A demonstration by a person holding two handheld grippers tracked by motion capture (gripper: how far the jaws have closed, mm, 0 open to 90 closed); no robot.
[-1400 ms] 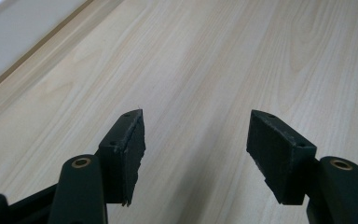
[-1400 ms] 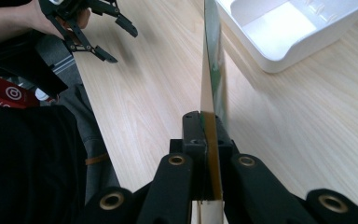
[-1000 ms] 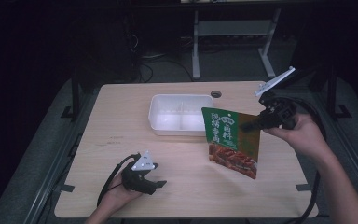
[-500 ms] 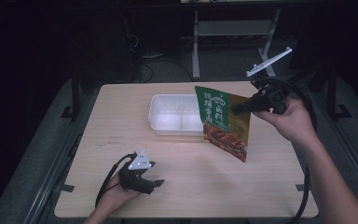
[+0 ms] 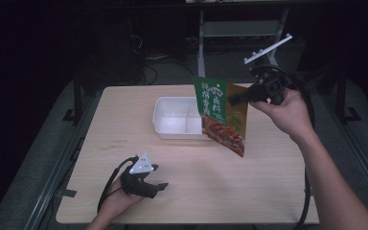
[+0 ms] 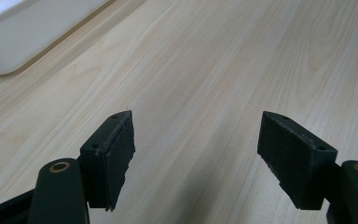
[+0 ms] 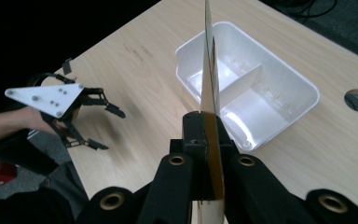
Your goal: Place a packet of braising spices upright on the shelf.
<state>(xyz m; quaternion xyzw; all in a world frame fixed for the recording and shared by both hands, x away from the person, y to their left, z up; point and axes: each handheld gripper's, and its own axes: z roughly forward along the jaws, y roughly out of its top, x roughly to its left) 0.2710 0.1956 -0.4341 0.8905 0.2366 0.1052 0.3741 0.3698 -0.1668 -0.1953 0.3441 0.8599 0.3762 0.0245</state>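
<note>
1. The right claw (image 5: 235, 99) pinched the green pouch (image 5: 222, 115) by one edge, aloft over the white tray (image 5: 172, 132).
2. The left claw (image 5: 159, 188) rested open on the worktop (image 5: 249, 191).
3. That thin edge grip, probably shallow, could let the pouch swing or slip out.

My table (image 5: 268, 191) is light wood with a round cable hole near the far edge. Just 1 white tray (image 5: 177, 125) with 2 compartments sits on it.
</note>
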